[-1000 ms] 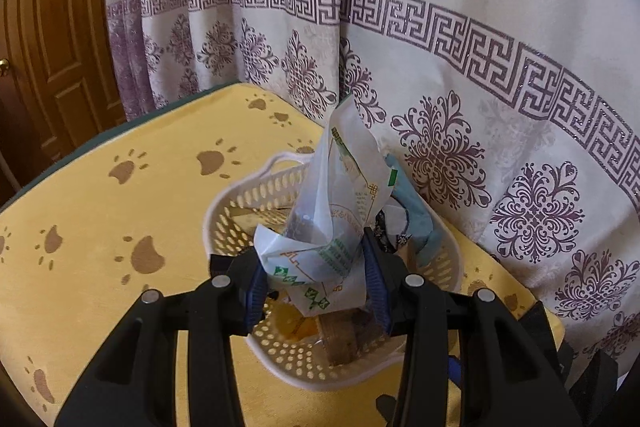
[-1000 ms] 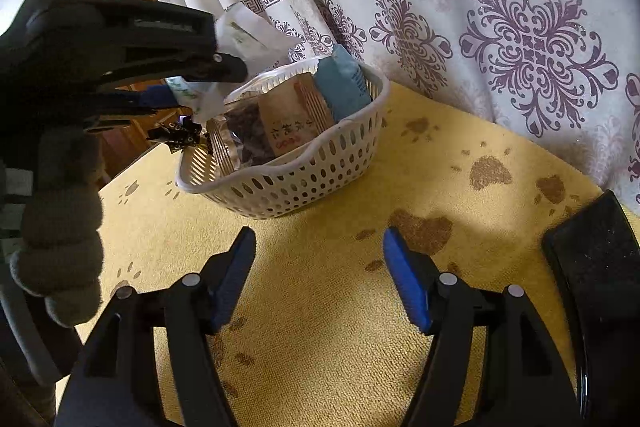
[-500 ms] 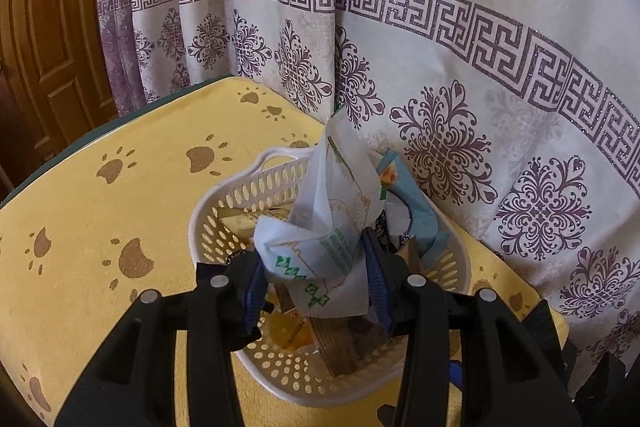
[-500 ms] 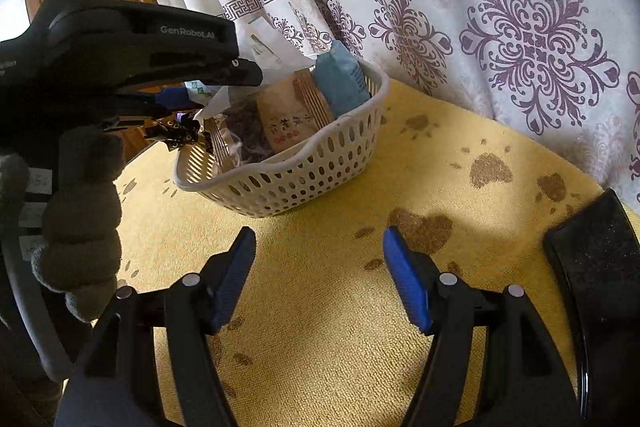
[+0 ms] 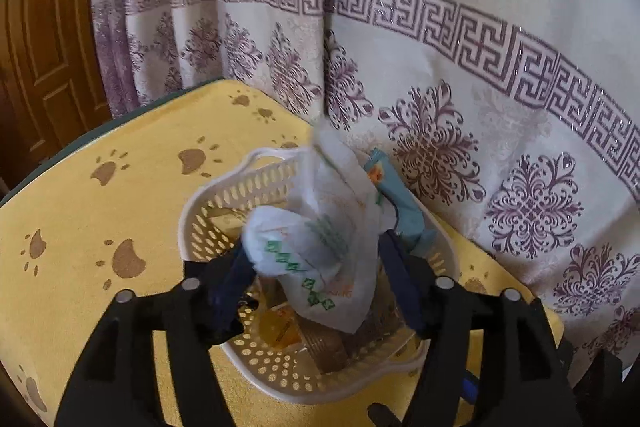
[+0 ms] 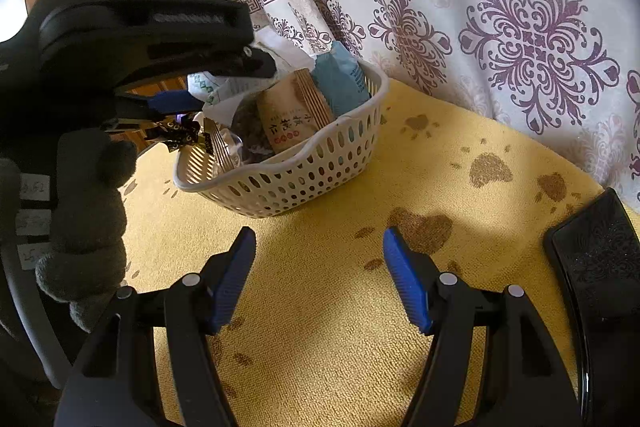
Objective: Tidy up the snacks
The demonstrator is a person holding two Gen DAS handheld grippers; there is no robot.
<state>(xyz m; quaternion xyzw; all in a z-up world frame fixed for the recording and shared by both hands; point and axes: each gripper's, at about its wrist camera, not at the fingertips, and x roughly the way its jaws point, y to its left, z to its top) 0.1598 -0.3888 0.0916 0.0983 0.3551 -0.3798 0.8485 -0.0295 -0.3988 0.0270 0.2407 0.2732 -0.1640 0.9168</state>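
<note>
A white perforated plastic basket (image 5: 208,215) stands on the yellow paw-print cloth; it also shows in the right wrist view (image 6: 304,175). It holds several snack packs: a brown pack (image 6: 292,119), a teal pack (image 6: 340,79), a dark one. My left gripper (image 5: 316,275) hangs over the basket with its jaws spread wide; the crumpled white snack bag with green print (image 5: 320,239) sits between them, blurred, loose over the basket. The left gripper also shows in the right wrist view (image 6: 188,87). My right gripper (image 6: 318,279) is open and empty above the cloth, in front of the basket.
A white curtain with purple patterns (image 5: 440,75) hangs right behind the basket. A black tray (image 6: 600,267) lies at the right edge of the cloth. A wooden door (image 5: 36,39) is at the far left. The table edge (image 5: 120,123) runs behind the basket on the left.
My left gripper has lowered toward the basket and its jaws have spread apart, letting go of the white bag, which is dropping into the basket. The right gripper has not moved.
</note>
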